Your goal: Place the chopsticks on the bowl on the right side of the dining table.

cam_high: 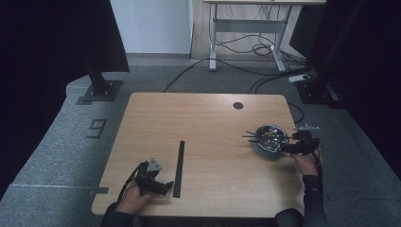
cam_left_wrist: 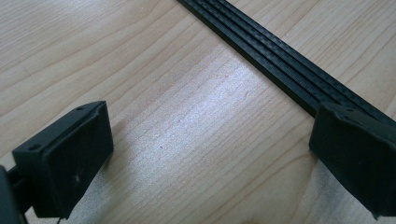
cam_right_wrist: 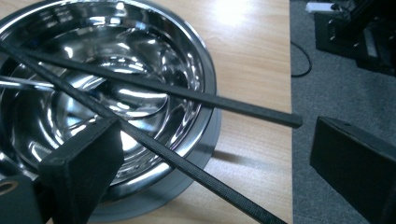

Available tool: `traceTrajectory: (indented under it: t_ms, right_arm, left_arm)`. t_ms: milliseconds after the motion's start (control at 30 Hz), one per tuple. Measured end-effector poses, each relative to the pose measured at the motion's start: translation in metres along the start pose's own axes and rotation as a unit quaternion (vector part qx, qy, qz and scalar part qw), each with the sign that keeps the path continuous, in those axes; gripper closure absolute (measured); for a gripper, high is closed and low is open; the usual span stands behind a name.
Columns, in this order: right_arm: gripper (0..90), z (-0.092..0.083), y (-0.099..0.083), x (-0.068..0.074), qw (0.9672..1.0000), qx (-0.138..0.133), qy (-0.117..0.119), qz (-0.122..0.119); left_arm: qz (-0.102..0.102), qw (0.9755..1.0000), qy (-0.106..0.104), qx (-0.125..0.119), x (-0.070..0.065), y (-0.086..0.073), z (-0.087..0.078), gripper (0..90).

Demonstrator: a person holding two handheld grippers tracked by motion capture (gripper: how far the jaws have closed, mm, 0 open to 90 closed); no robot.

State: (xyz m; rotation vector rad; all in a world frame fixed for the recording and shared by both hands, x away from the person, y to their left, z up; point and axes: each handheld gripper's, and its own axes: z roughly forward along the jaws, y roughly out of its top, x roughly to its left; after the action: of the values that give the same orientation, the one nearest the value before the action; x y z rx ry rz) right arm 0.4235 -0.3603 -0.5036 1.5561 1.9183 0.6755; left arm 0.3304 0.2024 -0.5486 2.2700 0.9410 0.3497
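A shiny steel bowl sits near the table's right edge, with thin black rods lying across it. In the right gripper view two black rods cross over the bowl. One of them runs out between the jaws of my right gripper, which is open, its left jaw over the bowl's rim. A few long black strips lie side by side on the wooden table. My left gripper stands open just left of their near end, with bare wood between the jaws.
A round cable hole is at the table's far right. Grey carpet surrounds the table, with a black stand base at far left. Behind stands a white desk frame with cables on the floor.
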Motion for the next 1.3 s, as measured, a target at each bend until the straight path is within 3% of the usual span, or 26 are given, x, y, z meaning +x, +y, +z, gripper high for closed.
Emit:
traceTrajectory:
  t_ms: [467,667,867,1033,1167,1200,1300]
  right_arm:
    - [2.9,0.007,0.001,-0.007,0.9997,-0.010,-0.018,0.010]
    - [3.0,0.006,0.001,-0.006,0.9998,-0.011,-0.013,0.011]
    - [7.3,-0.007,0.001,-0.002,0.9993,-0.034,0.003,0.018]
    - [15.6,-0.012,0.003,0.009,0.9979,-0.045,0.045,0.015]
    - [38.2,-0.014,0.003,0.019,0.9963,-0.053,0.067,0.008]
    - [47.5,-0.014,0.003,0.022,0.9953,-0.055,0.079,0.004]
    - [62.5,-0.015,0.003,0.028,0.9908,-0.068,0.117,-0.006]
  left_arm:
    - [-0.001,1.0000,0.001,-0.001,0.000,0.000,0.000,0.0]
    - [-0.001,1.0000,0.001,-0.001,0.000,0.000,0.000,0.0]
    - [-0.001,1.0000,0.001,-0.001,0.000,0.000,0.000,0.0]
    - [-0.001,1.0000,0.001,-0.001,0.000,0.000,0.000,0.0]
    - [-0.001,1.0000,0.001,-0.001,0.000,0.000,0.000,0.0]
    - [-0.001,1.0000,0.001,-0.001,0.000,0.000,0.000,0.0]
    - [-0.001,1.0000,0.001,-0.001,0.000,0.000,0.000,0.0]
